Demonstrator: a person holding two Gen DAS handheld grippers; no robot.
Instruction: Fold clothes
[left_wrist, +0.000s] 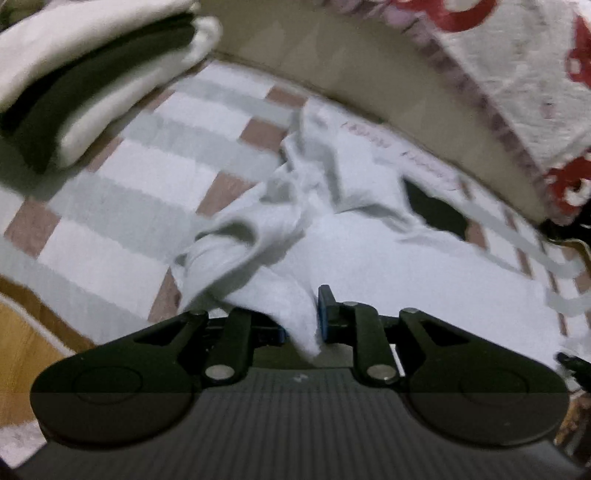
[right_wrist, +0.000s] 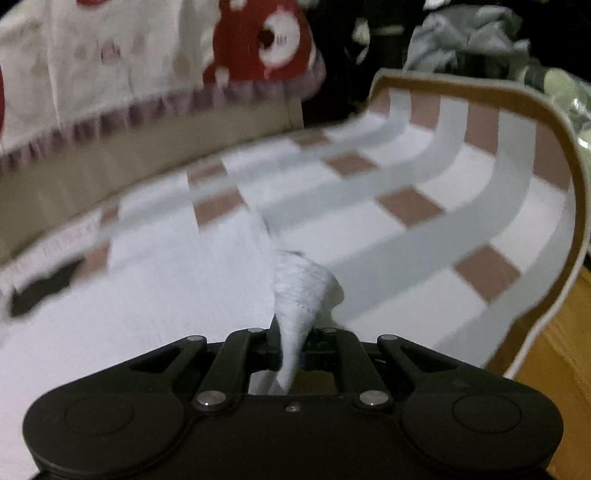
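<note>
Left gripper (left_wrist: 301, 325): black linkage with blue pads at the bottom of the left wrist view. A bunched tail of the white garment (left_wrist: 369, 266) passes between the pads. A narrow gap stands between the jaws; the right pad looks just clear of the cloth, and the left pad is hidden behind the fold. I cannot tell whether the cloth is pinched.

Right gripper (right_wrist: 291, 354): jaws nearly together, clamped on a twisted cone of the same white garment (right_wrist: 306, 291), which hangs through below the fingers.

White garment, position: spread over the checked mat (left_wrist: 129, 192). In the left wrist view it lies crumpled, with ridges running from the gripper up toward the mat's far edge. In the right wrist view it is a flat sheet to the left of the gripper. Both views are blurred.

Dark patch (left_wrist: 439, 214): black shape at the garment's far right edge in the left wrist view; too blurred to identify.

Checked mat, detail: white squares, grey bands, pinkish-brown squares, tan border. Its far right corner curls upward (right_wrist: 535, 122).

Wooden floor (right_wrist: 554, 350): seen beside the mat's right edge.

Folded stack (left_wrist: 85, 81): white and dark layers, upper left of the left wrist view, on the mat, well apart from the garment.

Patterned cloth (right_wrist: 147, 66): white with red figures and a purple ruffle, hanging beyond the mat.

Far background: grey crumpled fabric (right_wrist: 465, 33), top right of the right wrist view.
</note>
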